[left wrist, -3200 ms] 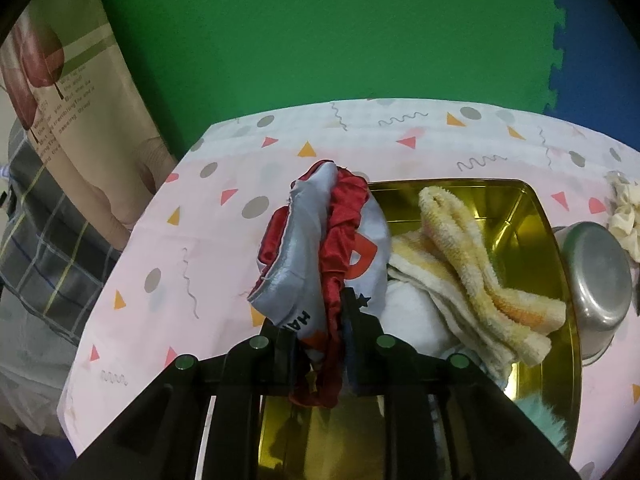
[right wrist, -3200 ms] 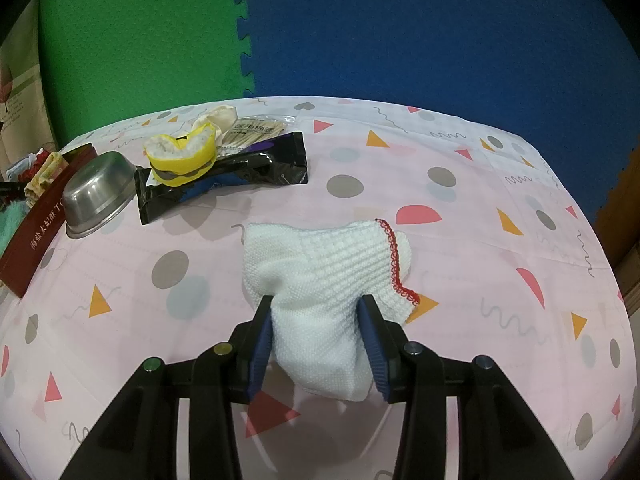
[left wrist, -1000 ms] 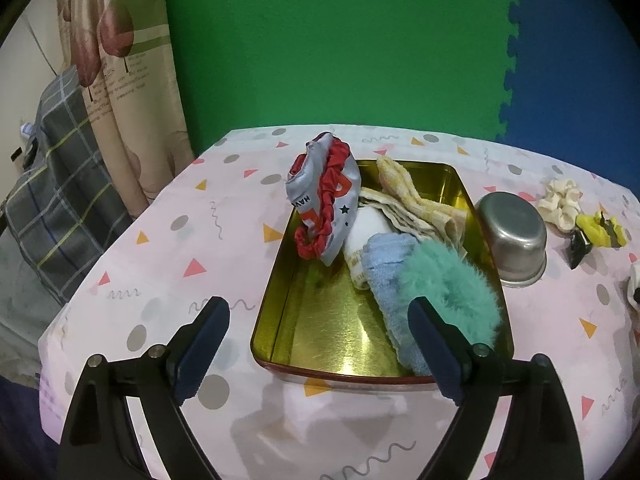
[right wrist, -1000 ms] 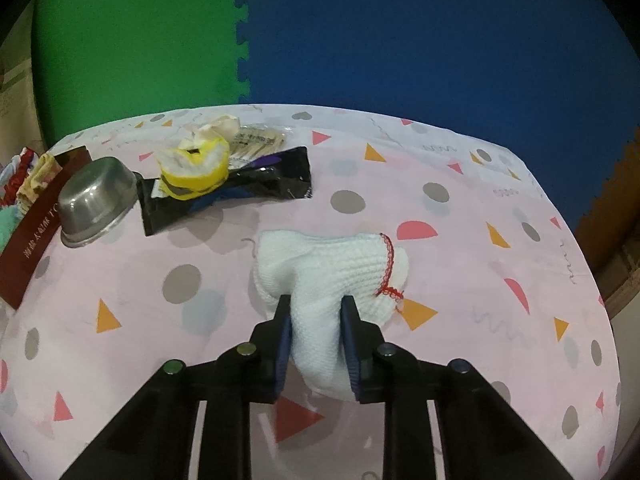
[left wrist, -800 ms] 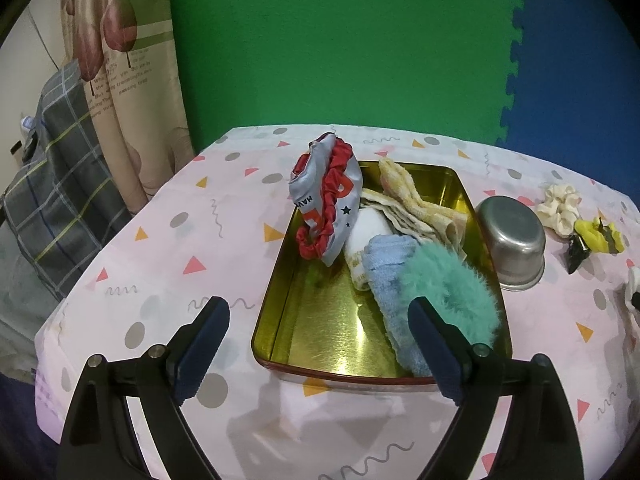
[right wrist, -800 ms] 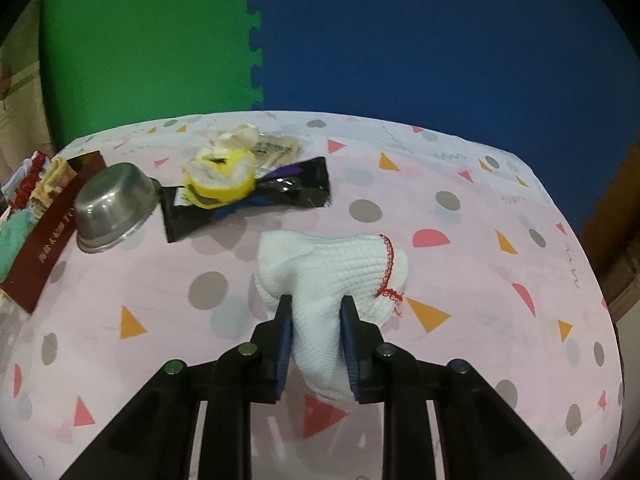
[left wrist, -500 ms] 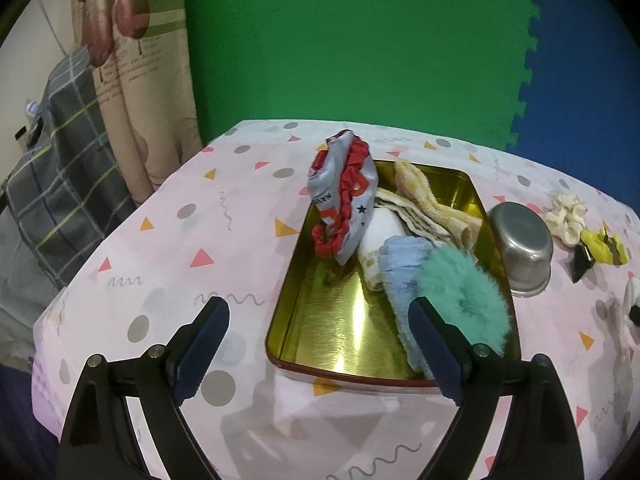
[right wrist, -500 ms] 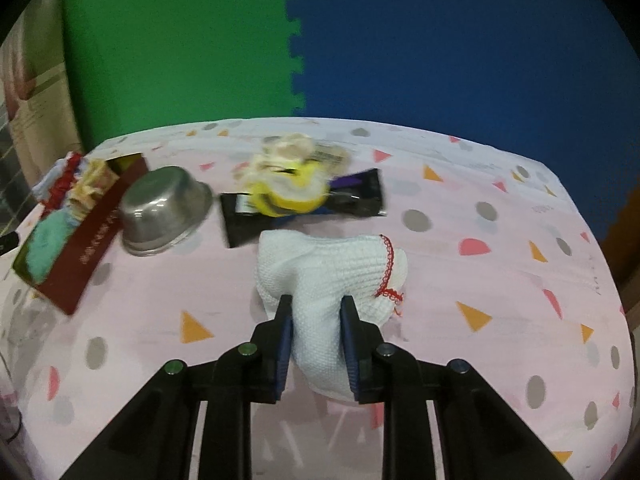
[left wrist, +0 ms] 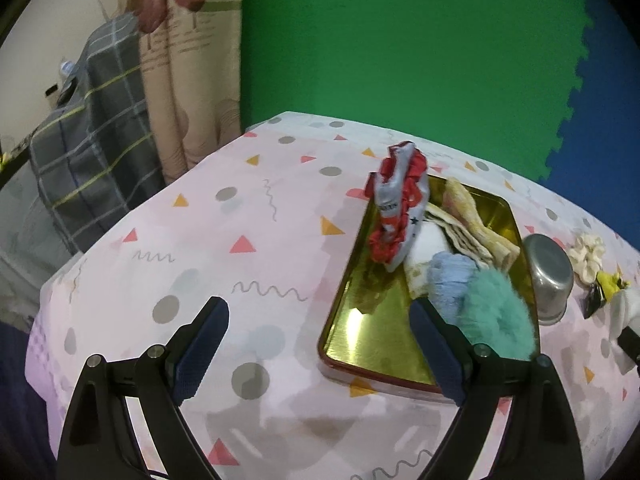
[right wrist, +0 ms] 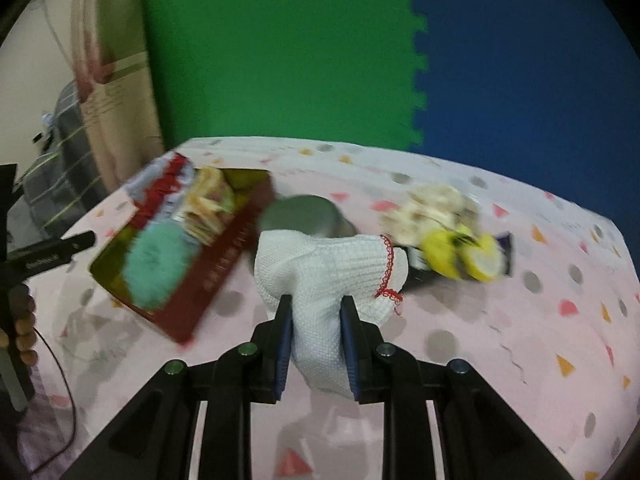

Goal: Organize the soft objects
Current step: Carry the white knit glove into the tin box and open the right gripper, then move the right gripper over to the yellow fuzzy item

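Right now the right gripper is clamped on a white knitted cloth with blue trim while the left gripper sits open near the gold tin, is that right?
Not quite: the trim is red, not blue. The right wrist view shows the right gripper clamped on the white knitted cloth with a red edge. The left gripper does sit open near the gold tin.
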The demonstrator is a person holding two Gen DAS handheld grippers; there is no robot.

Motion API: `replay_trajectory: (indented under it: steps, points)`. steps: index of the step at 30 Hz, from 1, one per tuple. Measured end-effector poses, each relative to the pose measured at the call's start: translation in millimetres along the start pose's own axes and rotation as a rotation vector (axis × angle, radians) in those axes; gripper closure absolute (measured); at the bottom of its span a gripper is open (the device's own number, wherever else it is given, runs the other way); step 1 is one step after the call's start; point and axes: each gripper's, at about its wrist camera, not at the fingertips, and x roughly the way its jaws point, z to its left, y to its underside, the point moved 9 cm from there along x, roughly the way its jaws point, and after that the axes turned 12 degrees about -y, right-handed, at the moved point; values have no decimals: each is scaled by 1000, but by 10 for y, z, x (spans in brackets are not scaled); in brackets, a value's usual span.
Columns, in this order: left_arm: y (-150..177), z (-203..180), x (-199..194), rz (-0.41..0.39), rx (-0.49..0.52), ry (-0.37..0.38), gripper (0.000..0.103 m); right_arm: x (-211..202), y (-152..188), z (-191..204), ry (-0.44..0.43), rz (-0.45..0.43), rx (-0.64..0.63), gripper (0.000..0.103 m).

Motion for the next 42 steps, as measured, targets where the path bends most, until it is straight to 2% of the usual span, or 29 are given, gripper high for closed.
replay_trajectory:
  steps: [11, 16, 24, 32, 37, 40, 42]
  points:
    - [-51, 289, 77, 14, -91, -46, 12, 493, -350, 819, -138, 13, -87, 80]
    - [-37, 323, 115, 29, -107, -45, 12, 711, -442, 1026, -175, 36, -101, 80]
    - [-25, 312, 121, 29, -105, -38, 12, 1184, -505, 1129, -146, 77, -123, 80]
    - [-5, 245, 154, 37, -87, -27, 12, 1442, -554, 1050, -119, 101, -128, 80]
    - [-3, 217, 139, 33, -83, -24, 12, 1451, -562, 1052, -127, 95, -119, 73]
    - [-1, 209, 133, 36, -84, -21, 12, 1396, -570, 1055, -147, 83, -104, 63]
    - [-1, 210, 127, 32, -83, -23, 12, 1360, -575, 1065, -147, 80, -108, 52]
